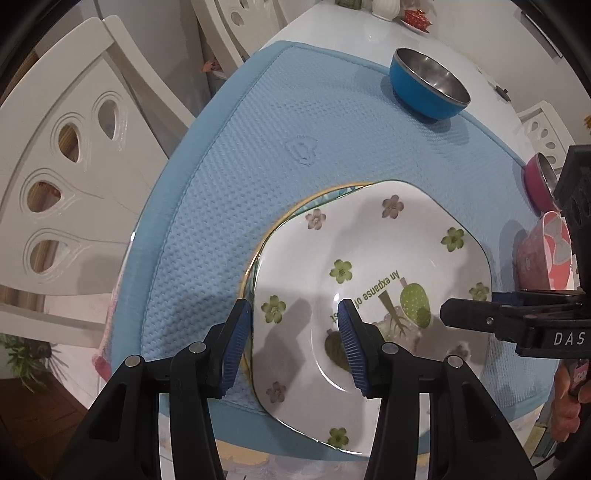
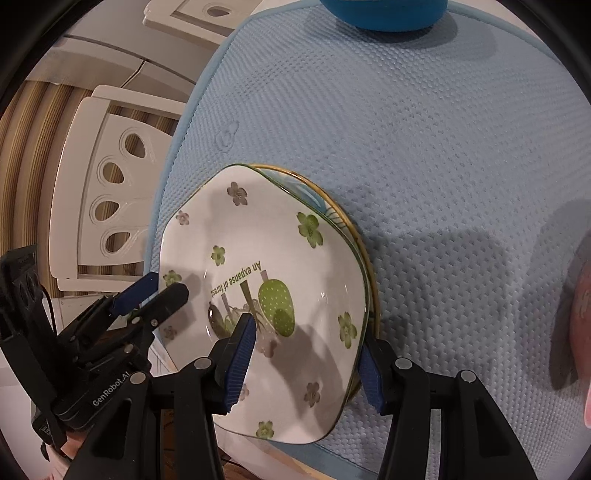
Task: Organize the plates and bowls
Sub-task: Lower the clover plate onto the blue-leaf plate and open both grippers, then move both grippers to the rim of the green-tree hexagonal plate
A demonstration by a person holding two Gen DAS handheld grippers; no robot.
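A white flowered plate [image 1: 373, 258] [image 2: 280, 236] lies on top of a gold-rimmed plate [image 1: 317, 201] [image 2: 332, 206] on the blue mat [image 1: 258, 147]. My left gripper [image 1: 293, 345] is open, its fingers straddling the plates' left rim. My right gripper [image 2: 304, 363] is open, its fingers straddling the right rim; it also shows in the left wrist view [image 1: 480, 317]. A blue steel-lined bowl [image 1: 428, 83] stands at the mat's far edge. A magenta bowl [image 1: 541, 182] and a pink bowl [image 1: 546, 254] stand at the right.
White chairs [image 1: 70, 173] stand beside the table on the left. A red dish [image 1: 415, 18] and a white vase [image 1: 386, 7] stand at the table's far end. The mat [image 2: 424, 147] lies open between the plates and the bowls.
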